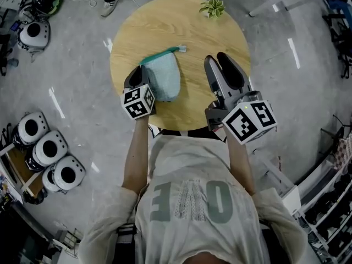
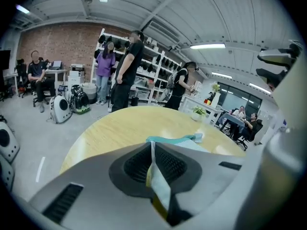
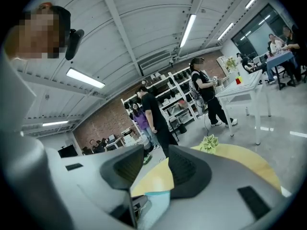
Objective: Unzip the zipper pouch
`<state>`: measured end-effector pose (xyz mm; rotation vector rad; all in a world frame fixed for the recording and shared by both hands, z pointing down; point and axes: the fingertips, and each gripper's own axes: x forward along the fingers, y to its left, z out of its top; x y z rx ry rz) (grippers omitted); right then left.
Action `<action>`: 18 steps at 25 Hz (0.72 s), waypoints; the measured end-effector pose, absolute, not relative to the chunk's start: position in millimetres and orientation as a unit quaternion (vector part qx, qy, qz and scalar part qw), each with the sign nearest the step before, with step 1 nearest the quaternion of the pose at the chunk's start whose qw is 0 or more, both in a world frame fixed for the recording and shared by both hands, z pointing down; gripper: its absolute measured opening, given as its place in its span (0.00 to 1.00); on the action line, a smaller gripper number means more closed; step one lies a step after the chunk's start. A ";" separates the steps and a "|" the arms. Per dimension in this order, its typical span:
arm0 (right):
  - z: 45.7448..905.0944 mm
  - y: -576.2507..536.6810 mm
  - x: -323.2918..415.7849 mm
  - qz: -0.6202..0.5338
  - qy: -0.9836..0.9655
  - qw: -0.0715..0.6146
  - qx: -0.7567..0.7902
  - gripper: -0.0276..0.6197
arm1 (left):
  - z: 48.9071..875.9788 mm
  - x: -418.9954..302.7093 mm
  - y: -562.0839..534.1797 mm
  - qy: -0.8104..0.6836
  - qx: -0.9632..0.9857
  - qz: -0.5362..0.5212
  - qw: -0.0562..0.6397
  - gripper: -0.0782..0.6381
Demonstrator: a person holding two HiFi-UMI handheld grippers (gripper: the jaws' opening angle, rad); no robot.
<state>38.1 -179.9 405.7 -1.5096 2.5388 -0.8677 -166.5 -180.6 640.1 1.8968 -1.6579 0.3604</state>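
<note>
Looking down, I see my left gripper (image 1: 134, 78) clamped on the near left corner of the pale teal zipper pouch (image 1: 165, 77) (a fold of fabric sits pinched between the pads). The pouch lies on the round wooden table (image 1: 165, 26), zipper edge at its far end. My right gripper (image 1: 219, 60) hangs just right of it, jaws spread wide, gripping nothing. A small potted plant (image 1: 213, 7) stands at the table's far edge.
</note>
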 end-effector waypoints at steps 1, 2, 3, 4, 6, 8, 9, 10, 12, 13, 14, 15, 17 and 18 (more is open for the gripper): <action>406.1 -179.1 37.8 -0.282 0.824 0.031 -0.490 0.29 | 641.4 -166.6 -181.0 -0.622 0.712 0.140 0.293 0.15; 406.7 -178.2 37.6 -0.283 0.825 0.029 -0.489 0.29 | 642.6 -166.2 -181.2 -0.621 0.713 0.144 0.292 0.15; 407.5 -177.4 37.5 -0.283 0.825 0.028 -0.488 0.29 | 643.7 -165.8 -181.5 -0.620 0.714 0.147 0.291 0.15; 408.1 -176.7 37.4 -0.284 0.825 0.027 -0.488 0.29 | 644.5 -165.8 -182.0 -0.620 0.714 0.149 0.291 0.15; 408.7 -175.7 37.4 -0.283 0.826 0.026 -0.487 0.29 | 645.6 -167.3 -183.3 -0.623 0.710 0.150 0.291 0.15; 408.5 -174.8 37.4 -0.280 0.827 0.024 -0.486 0.29 | 646.5 -169.6 -183.9 -0.627 0.705 0.149 0.294 0.20; 408.0 -174.4 37.4 -0.279 0.828 0.023 -0.485 0.29 | 647.0 -170.5 -184.0 -0.629 0.703 0.148 0.297 0.29; 407.4 -174.1 37.4 -0.278 0.829 0.023 -0.485 0.29 | 646.9 -171.5 -183.8 -0.630 0.701 0.147 0.298 0.30; 405.7 -173.7 37.0 -0.277 0.831 0.022 -0.483 0.29 | 643.9 -174.3 -183.8 -0.635 0.698 0.146 0.296 0.30; 404.9 -173.7 36.8 -0.275 0.832 0.022 -0.482 0.29 | 641.2 -176.0 -184.3 -0.638 0.697 0.146 0.293 0.30; 404.2 -173.8 36.7 -0.273 0.833 0.020 -0.481 0.29 | 637.8 -177.6 -185.3 -0.640 0.697 0.144 0.289 0.31; 403.3 -173.9 36.6 -0.271 0.833 0.019 -0.481 0.29 | 633.5 -179.4 -186.9 -0.643 0.697 0.142 0.284 0.31; 400.3 -174.5 36.8 -0.265 0.835 0.019 -0.482 0.29 | 620.3 -183.4 -192.3 -0.648 0.699 0.134 0.271 0.31; 398.2 -175.3 36.8 -0.260 0.836 0.019 -0.482 0.29 | 610.7 -185.8 -196.3 -0.652 0.700 0.127 0.263 0.31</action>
